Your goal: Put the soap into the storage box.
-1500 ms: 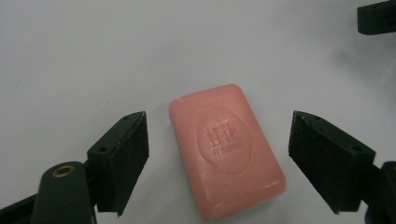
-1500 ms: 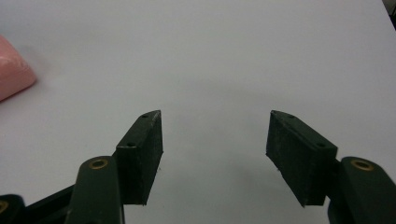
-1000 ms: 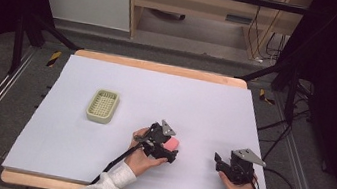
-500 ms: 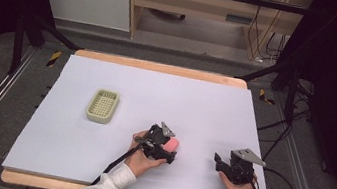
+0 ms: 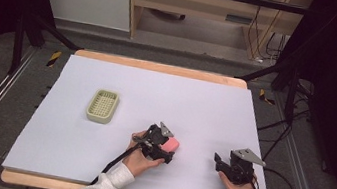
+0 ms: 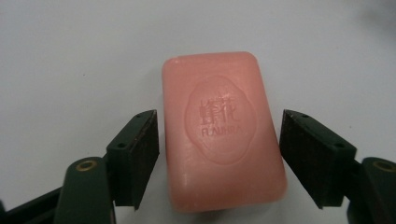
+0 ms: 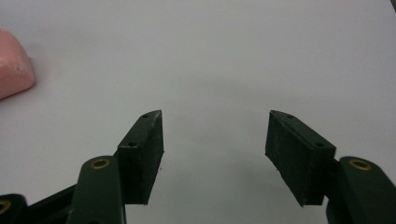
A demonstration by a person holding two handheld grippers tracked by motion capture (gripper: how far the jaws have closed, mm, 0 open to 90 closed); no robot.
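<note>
High view first: your desk (image 5: 216,101) is one wide white sheet, and across the last second almost nothing on it has shifted — both of your hands sit where they were, along the near edge. That stillness suggests you're lining up a grasp, not carrying yet.

One green slotted soap dish (image 5: 103,106) waits on the left half, well apart from the action.

Two grippers in play. Your left gripper (image 6: 219,154) is spread wide, its jaws flanking the long sides of the soap, a sliver of gap on each side — though the left pad may just be brushing it, hard to call from here. Your right gripper (image 7: 215,149) is spread too, over bare desk.

One pink bar of soap (image 6: 222,130), lying flat, stamped face up, between those left jaws.
</note>
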